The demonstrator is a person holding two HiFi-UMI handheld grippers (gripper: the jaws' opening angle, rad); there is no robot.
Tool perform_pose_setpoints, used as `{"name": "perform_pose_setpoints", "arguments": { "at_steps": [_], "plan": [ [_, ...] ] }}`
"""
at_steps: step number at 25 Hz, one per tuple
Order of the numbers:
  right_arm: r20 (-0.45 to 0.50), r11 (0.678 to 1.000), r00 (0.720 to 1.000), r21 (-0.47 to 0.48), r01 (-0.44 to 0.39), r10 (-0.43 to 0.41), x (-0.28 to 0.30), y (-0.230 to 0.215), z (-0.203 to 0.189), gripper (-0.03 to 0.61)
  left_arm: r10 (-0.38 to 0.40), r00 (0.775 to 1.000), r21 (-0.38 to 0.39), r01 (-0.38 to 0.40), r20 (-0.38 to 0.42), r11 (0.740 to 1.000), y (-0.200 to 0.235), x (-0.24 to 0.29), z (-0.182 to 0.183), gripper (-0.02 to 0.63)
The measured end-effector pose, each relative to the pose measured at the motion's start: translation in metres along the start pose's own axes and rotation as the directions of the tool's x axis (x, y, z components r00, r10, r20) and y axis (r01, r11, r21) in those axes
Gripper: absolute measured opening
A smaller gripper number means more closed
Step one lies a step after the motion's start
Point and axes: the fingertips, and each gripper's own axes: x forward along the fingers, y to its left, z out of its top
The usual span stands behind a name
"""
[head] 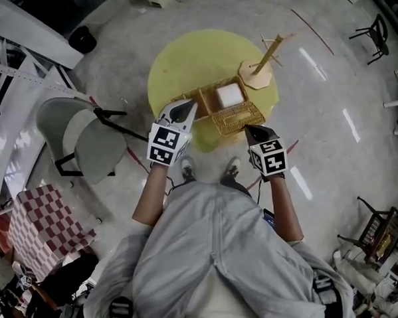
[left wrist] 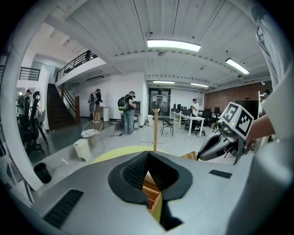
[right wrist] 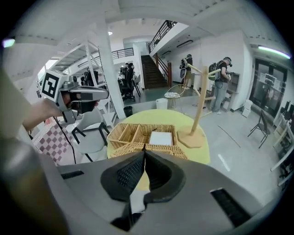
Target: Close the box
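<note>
In the head view the person stands at a round yellow surface (head: 174, 63) that carries the wicker box (head: 197, 99). The box is open, with its lid (head: 239, 116) folded out flat toward the person and a white block (head: 229, 93) in one compartment. The left hand-held gripper (head: 186, 109) hangs over the box's near left corner and the right hand-held gripper (head: 254, 131) just short of the lid's near edge, probably so that each can take one side of the lid.

The left gripper view shows that gripper's jaws clenched at the tips. Wicker shows through the gap beneath them, seemingly the box below and not something held.

In the right gripper view the jaws are pressed together on nothing, aimed down at lid and box beyond. A wooden stand (right wrist: 198, 108) rises beside the box, out of the lid's swing.
</note>
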Motion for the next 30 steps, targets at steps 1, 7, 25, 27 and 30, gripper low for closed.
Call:
{"name": "perform_pose_setpoints", "arguments": {
  "at_steps": [1,7,25,27,30],
  "plan": [
    [0.007,1.000,1.000,-0.005,0.001,-0.001,0.000,-0.001,0.006,0.026,0.002,1.000,0.001,-0.002,0.004,1.000,0.002,0.000,0.002,0.029],
    [0.040,0.999,0.999,-0.033,0.005,-0.004,0.003,-0.008,0.036,0.026,0.021,0.999,0.010,-0.021,0.029,1.000,0.015,0.000,0.014,0.029],
    [0.076,0.992,0.997,-0.125,-0.012,0.021,0.065,-0.025,0.120,0.026,0.074,0.997,-0.026,-0.074,0.006,0.997,0.051,-0.004,0.008,0.029],
    [0.069,0.992,0.997,-0.124,-0.010,0.019,0.079,-0.028,0.125,0.026,0.079,0.997,-0.034,-0.079,-0.003,0.996,0.055,-0.004,0.004,0.029],
    [0.058,0.992,0.998,-0.127,-0.008,0.016,0.099,-0.034,0.130,0.026,0.087,0.996,-0.045,-0.088,-0.020,0.995,0.060,-0.004,-0.005,0.029]
  ]
}}
